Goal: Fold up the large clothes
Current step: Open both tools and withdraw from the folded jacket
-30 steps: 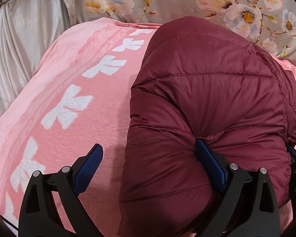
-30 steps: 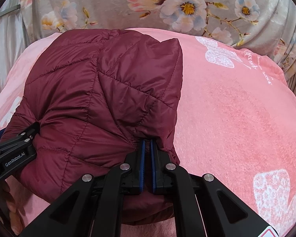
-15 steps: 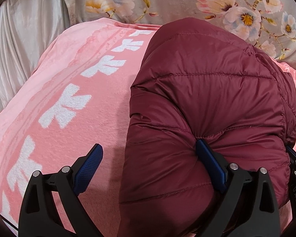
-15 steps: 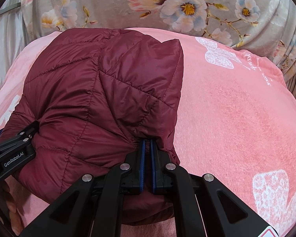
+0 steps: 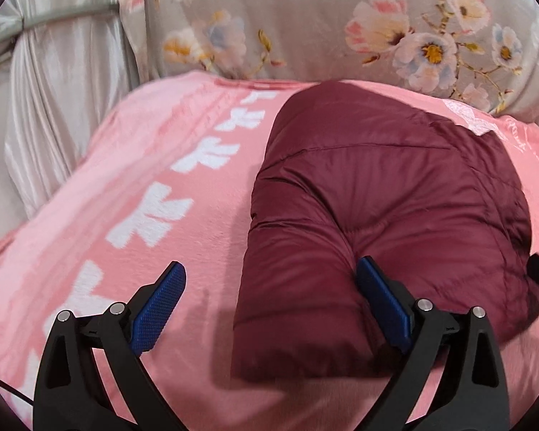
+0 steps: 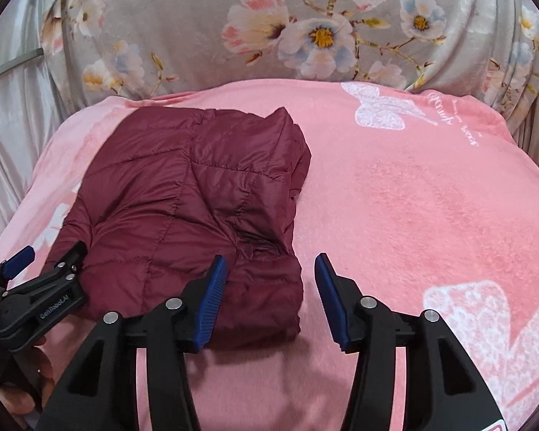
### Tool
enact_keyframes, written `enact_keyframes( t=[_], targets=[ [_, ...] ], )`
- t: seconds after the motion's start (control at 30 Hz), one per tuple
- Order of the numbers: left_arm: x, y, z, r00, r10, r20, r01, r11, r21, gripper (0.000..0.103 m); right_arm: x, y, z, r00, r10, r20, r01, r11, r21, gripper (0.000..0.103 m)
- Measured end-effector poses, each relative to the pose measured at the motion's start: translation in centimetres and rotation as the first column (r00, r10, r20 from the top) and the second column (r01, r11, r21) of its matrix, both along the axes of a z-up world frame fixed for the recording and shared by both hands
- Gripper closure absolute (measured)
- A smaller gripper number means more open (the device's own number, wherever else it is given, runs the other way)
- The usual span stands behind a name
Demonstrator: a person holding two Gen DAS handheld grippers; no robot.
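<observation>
Jacket (image 6: 190,215), folded and puffy, is seen lower left on the pink blanket (image 6: 413,197). The right gripper (image 6: 269,298) is opening, nothing held; the left gripper (image 5: 269,309) is spread wide, apparently gripping nothing. The released padding could spring open.

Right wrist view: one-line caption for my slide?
Right gripper opening over the near corner of the folded maroon puffer jacket on the pink blanket.
</observation>
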State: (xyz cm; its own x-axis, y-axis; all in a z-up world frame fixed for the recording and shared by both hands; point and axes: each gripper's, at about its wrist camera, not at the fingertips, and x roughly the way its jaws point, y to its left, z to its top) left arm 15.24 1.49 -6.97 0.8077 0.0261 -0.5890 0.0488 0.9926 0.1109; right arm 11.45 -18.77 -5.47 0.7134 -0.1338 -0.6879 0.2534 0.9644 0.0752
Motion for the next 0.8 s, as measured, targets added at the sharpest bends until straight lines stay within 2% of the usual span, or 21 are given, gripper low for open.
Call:
enact_keyframes(
  t=[0.13,0.37,0.73,0.8],
  targets=[
    [-2.2,-0.4,0.9,1.000,-0.006,0.025,0.006,1.000,0.025,0.009,-2.0,0.2,0.9,1.000,0.003,0.017,-0.003,1.000,-0.007,0.045],
    [-5.1,0.2,1.2,1.000,0.018,-0.001,-0.019,0.999,-0.032,0.007,-5.1,0.9,1.5,0.999,0.012,0.039,-0.009,0.998,-0.070,0.030],
    [-8.1,-0.7,-1.6,0.997,0.007,-0.071,-0.011,0.998,-0.056,0.007,-8.3,0.7,-1.5,1.000,-0.007,-0.014,0.006,0.997,-0.075,0.026],
    [-8.4,-0.7,-1.5,0.998,0.008,-0.058,-0.012,0.998,-0.059,0.007,-8.4,0.5,-1.5,1.000,-0.016,-0.005,0.015,0.997,-0.077,0.025]
  ],
)
